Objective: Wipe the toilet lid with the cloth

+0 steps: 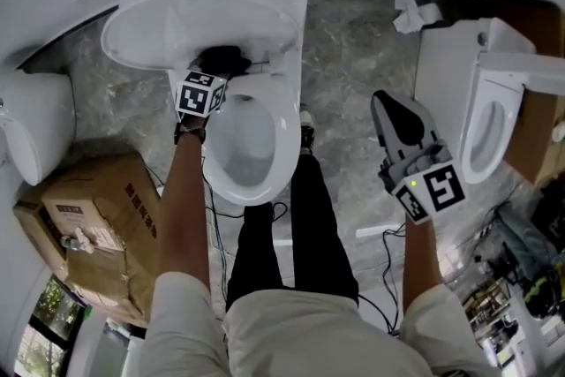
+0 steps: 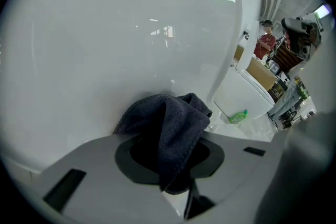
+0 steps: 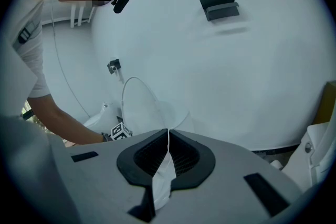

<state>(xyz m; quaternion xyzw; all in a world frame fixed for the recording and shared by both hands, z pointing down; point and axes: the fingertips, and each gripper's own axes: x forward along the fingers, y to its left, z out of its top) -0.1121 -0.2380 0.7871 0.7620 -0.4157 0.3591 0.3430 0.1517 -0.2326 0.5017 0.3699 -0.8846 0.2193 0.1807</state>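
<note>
Cloth [image 2: 168, 123]: dark grey, bunched, clamped between the jaws of the left gripper [image 2: 173, 162]. It touches the inner face of the raised toilet lid [image 2: 105, 34], low down, above the open bowl [image 1: 256, 146].

Right gripper [image 3: 168, 136]: jaws closed together, held out to the right, well apart from the toilet.

Writing: cardboard box [image 1: 97, 216] left of the bowl has dark print, too small to read. Green bottle [image 2: 238, 116] in the background, label unreadable. Marker cube [image 1: 201, 94] shows black-and-white squares only.
</note>
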